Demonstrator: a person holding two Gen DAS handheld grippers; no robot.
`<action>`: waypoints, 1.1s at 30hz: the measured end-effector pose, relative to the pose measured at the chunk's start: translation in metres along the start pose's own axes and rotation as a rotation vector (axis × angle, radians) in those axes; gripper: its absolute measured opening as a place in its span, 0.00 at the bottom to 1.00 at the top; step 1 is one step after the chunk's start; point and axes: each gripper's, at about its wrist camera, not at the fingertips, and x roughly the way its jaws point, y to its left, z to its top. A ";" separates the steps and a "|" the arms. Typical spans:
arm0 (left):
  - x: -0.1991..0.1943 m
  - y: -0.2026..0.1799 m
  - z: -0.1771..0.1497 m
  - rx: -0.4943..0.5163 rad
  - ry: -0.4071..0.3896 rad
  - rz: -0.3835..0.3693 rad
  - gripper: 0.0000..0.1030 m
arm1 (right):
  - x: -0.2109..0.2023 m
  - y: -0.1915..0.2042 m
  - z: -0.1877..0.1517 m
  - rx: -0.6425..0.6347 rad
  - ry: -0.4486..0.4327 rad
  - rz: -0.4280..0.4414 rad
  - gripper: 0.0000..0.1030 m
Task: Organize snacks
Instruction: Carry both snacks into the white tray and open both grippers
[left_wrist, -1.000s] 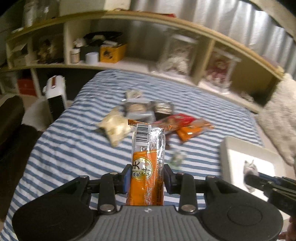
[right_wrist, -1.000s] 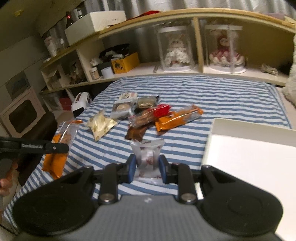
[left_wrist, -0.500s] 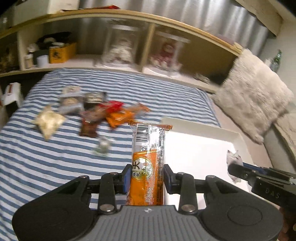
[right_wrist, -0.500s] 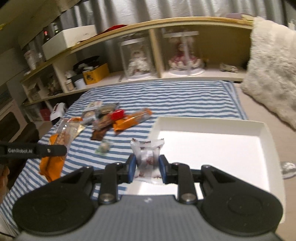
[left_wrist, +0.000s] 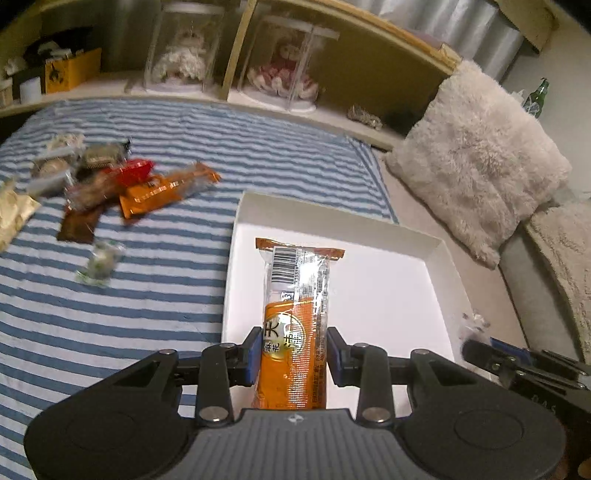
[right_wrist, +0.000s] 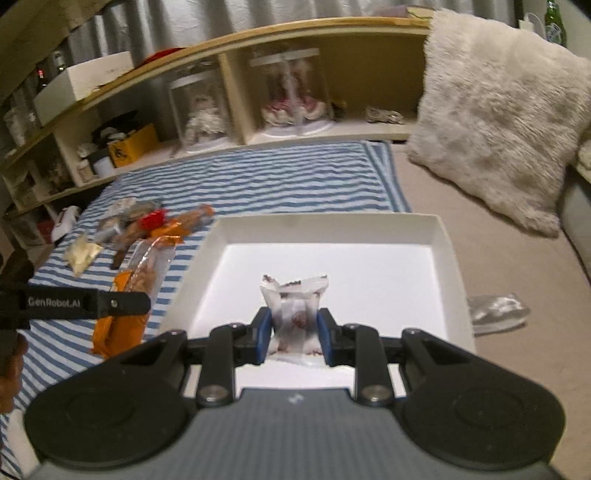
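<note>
**Both snacks held over the tray**

Striped bed, white tray on it, empty. Left gripper fingers clamp orange snack pack at its lower end: light, crinkly film, probably brittle inside; Chinese characters and a barcode show. Right gripper pinches small clear-wrapped sweet: slippery. Left gripper's arm reads "GenRobot.AI".

1. Grippers: 2. The left gripper pinches one orange snack pack; the right gripper pinches one small clear-wrapped snack.
2. White tray: 1.
3. Loose snack pile on the striped cloth: roughly 8 packets, overlapping and blurred, so no exact count. One small one lies apart from the pile.
4. Silver wrapper beside the tray: 1.
5. Clear doll cases on the shelf: 2.
6. Fluffy cushion: 1.
</note>
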 end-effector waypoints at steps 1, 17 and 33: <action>0.005 0.000 -0.001 -0.003 0.009 0.002 0.37 | 0.002 -0.003 -0.001 0.001 0.005 -0.011 0.31; 0.047 0.012 0.001 -0.061 0.028 0.019 0.38 | 0.036 -0.078 -0.025 0.132 0.087 -0.095 0.31; 0.035 0.009 0.004 0.041 0.027 0.033 0.68 | 0.042 -0.084 -0.010 0.108 0.044 -0.099 0.31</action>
